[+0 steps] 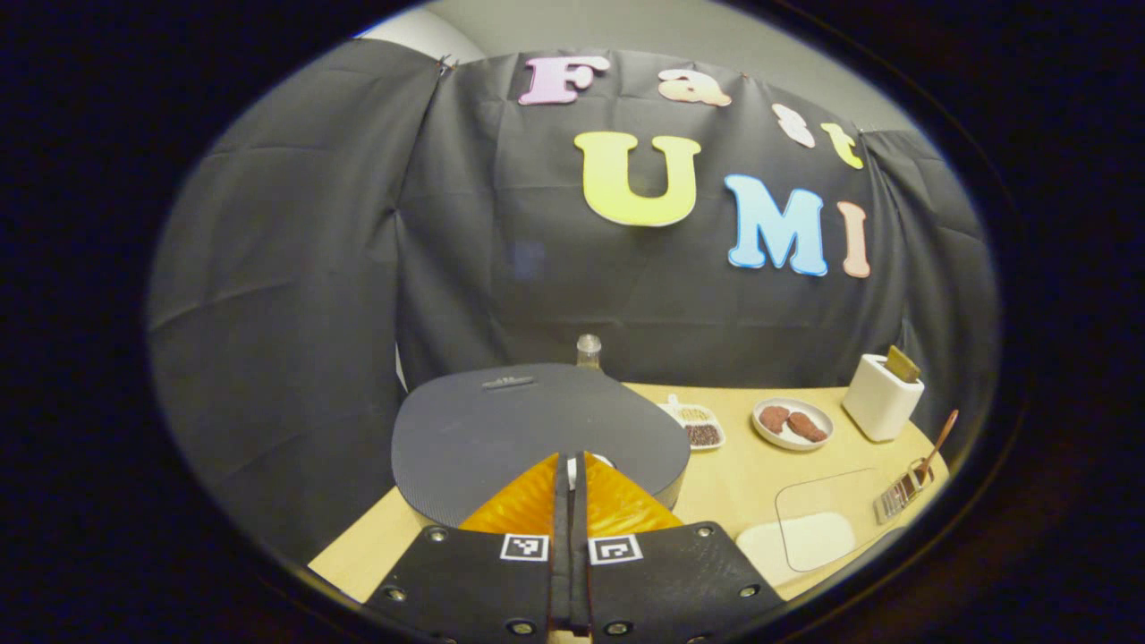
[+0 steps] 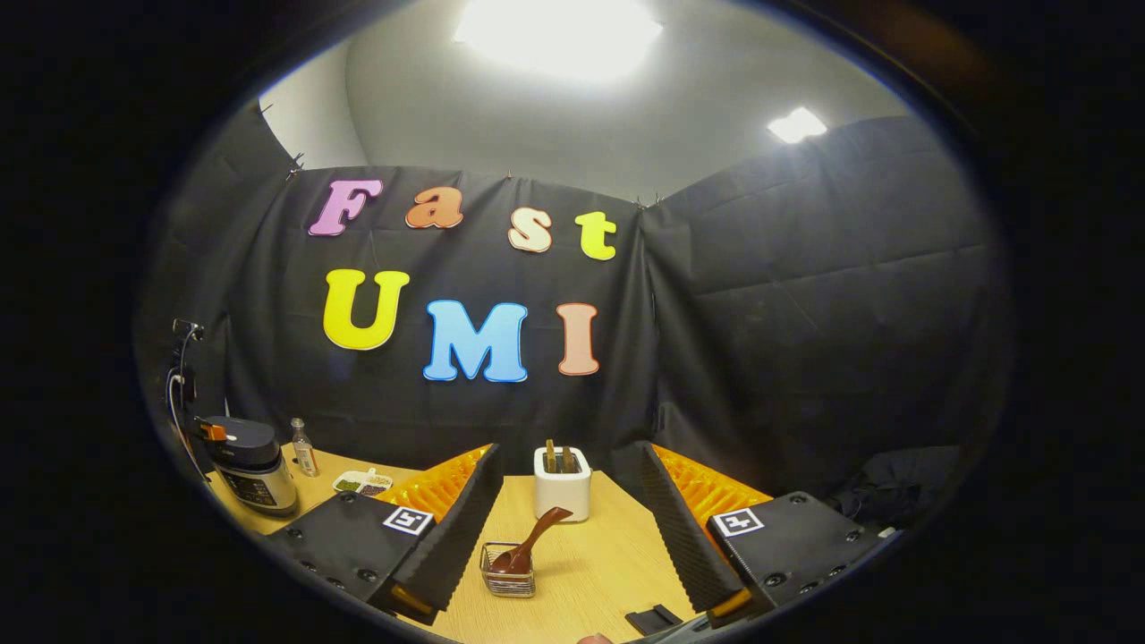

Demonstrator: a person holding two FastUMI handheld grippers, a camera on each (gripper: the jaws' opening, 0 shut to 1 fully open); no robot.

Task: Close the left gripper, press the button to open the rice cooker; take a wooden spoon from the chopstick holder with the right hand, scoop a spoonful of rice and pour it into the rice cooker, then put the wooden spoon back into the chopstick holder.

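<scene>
The rice cooker (image 1: 537, 425) shows its dark grey lid, down, right in front of my left gripper (image 1: 570, 459). That gripper is shut, fingers pressed together, tips at the lid's near edge over a small white part. A wooden spoon (image 2: 534, 539) leans in the wire chopstick holder (image 2: 507, 577) on the table between the fingers of my right gripper (image 2: 564, 456), which is open and holds nothing. The spoon (image 1: 939, 438) and holder (image 1: 903, 490) also sit far right in the left gripper view. From the right gripper view the cooker (image 2: 252, 474) stands far left. A small white dish of grains (image 1: 699, 427) lies beside the cooker.
A white box (image 2: 562, 487) with brown slabs in its slots stands behind the holder. A plate of brown food (image 1: 793, 422) and a clear board (image 1: 827, 514) lie on the wooden table (image 2: 590, 563). A small bottle (image 2: 304, 447) stands behind the cooker.
</scene>
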